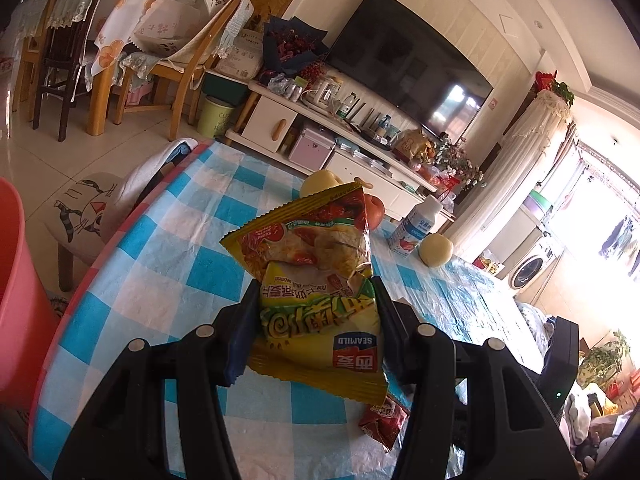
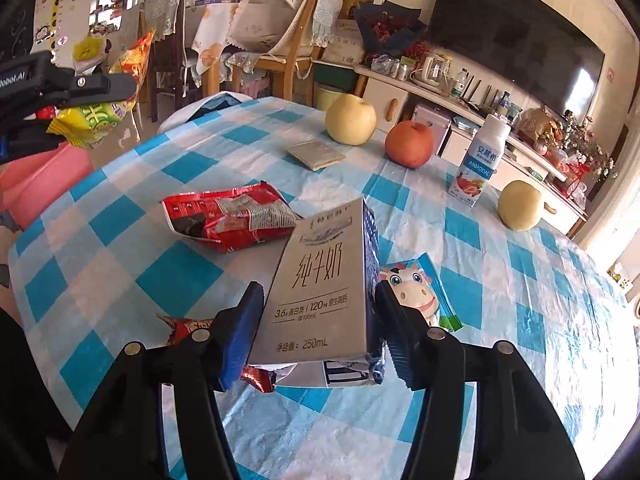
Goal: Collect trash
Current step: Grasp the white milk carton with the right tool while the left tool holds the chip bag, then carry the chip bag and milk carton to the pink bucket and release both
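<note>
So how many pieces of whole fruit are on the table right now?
3. One pale pear at the far edge, a red apple just right of it, and a second pear further right beside the yogurt bottle. More may be hidden.

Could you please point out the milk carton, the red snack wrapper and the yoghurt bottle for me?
milk carton (image 2: 316, 280): right wrist view, middle of its grey front face.
red snack wrapper (image 2: 232, 220): right wrist view, its crumpled middle.
yoghurt bottle (image 2: 480, 156): right wrist view, its printed label.
</note>
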Tool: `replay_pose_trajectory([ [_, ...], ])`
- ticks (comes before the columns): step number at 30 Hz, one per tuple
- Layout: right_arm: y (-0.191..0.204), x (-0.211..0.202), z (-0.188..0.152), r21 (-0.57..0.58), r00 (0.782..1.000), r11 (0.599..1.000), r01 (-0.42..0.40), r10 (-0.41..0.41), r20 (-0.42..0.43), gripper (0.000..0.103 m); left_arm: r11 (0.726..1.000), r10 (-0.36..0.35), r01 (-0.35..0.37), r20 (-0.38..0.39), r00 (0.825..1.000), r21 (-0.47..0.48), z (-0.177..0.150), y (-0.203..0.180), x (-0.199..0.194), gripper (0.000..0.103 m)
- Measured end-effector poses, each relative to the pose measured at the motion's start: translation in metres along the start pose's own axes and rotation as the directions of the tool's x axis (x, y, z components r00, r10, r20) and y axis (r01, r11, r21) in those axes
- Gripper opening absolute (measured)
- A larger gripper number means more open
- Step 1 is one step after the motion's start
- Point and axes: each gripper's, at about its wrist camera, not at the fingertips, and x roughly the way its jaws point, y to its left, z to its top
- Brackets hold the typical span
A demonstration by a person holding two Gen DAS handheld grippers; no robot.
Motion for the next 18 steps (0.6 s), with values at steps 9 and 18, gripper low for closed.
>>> replay_pose_trajectory([
  [9, -0.007, 0.003, 0.009, 0.071, 0.999, 0.997, -0.008, 0.012, -0.05, 0.052, 0.999, -0.024, 0.025, 0.019, 1.0, -0.043, 0.001, 0.01, -0.009, 0.054],
  [18, 0.013, 0.049, 0.001, -0.032, 0.992, 0.999, 0.042, -0.046, -0.12, 0.072, 0.998, -0.019, 0.02, 0.007, 1.0, -0.061, 0.001, 0.015, -0.005, 0.054],
])
